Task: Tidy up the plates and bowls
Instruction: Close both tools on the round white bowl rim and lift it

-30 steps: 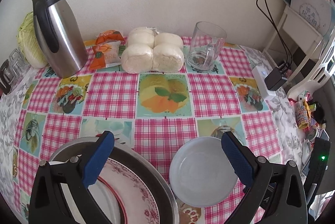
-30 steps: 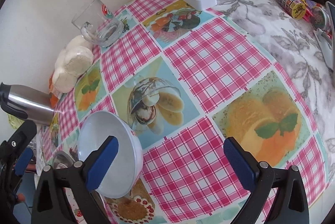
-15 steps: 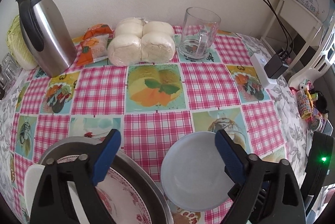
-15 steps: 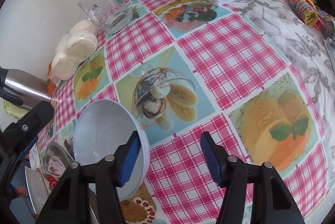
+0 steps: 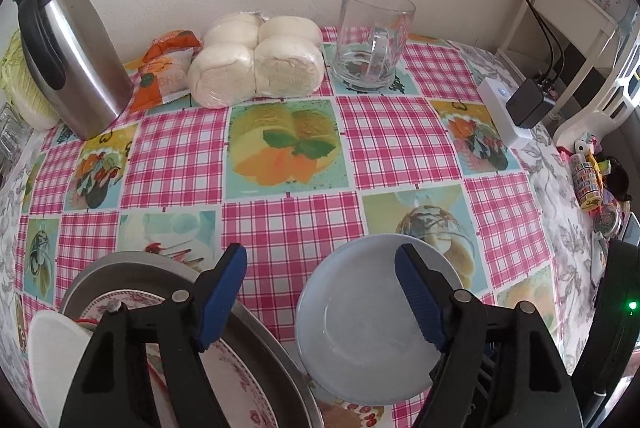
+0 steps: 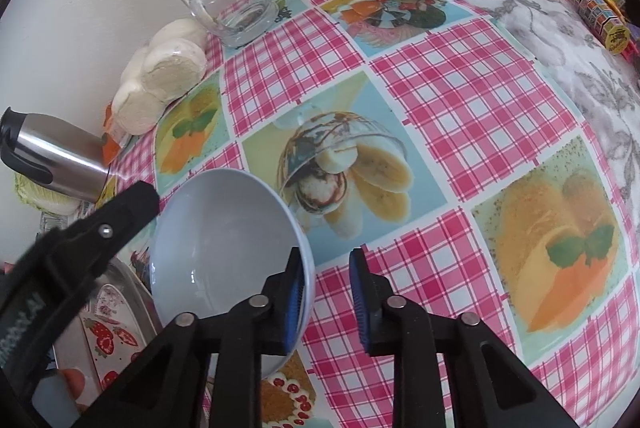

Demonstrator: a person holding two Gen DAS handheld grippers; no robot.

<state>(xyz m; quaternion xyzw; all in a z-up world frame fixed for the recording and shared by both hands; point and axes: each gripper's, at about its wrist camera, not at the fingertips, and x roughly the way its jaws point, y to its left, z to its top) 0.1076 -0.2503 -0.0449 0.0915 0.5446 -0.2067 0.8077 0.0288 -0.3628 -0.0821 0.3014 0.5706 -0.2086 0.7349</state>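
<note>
- The right gripper [image 6: 325, 302] has its jaws astride the near right rim of the pale bowl [image 6: 224, 248]. They have just been closing; the left pad lies inside the bowl against the wall, the right pad stands a little clear outside, so the rim is between them but not yet pinched.
- That straddle looks meant for a rim grip, probably to lift the bowl and stack it with the other dishes.
- The left gripper [image 5: 320, 302] hangs wide apart and holds nothing. Its jaws have just been closing too. One finger is over the steel tray [image 5: 264, 340], the other over the bowl's rim.
- My guess is that it waits to steady the tray or take a dish from it.
- The bowl sits upright on the cloth, near the front edge, just right of the tray.
- The tray holds a floral plate [image 5: 236, 380] and a white dish [image 5: 56, 352], so it seems the collecting spot.
- The table [image 5: 288, 228] wears a pink-check oilcloth with fruit pictures; slick, so the bowl could slide if nudged.
- Far side, by the wall: a flask [image 5: 68, 48], a snack packet [image 5: 164, 68], wrapped buns [image 5: 256, 60] and a glass mug [image 5: 372, 40].
- Far right: a power strip [image 5: 504, 112] with a black plug, a white chair, and clutter.
</note>
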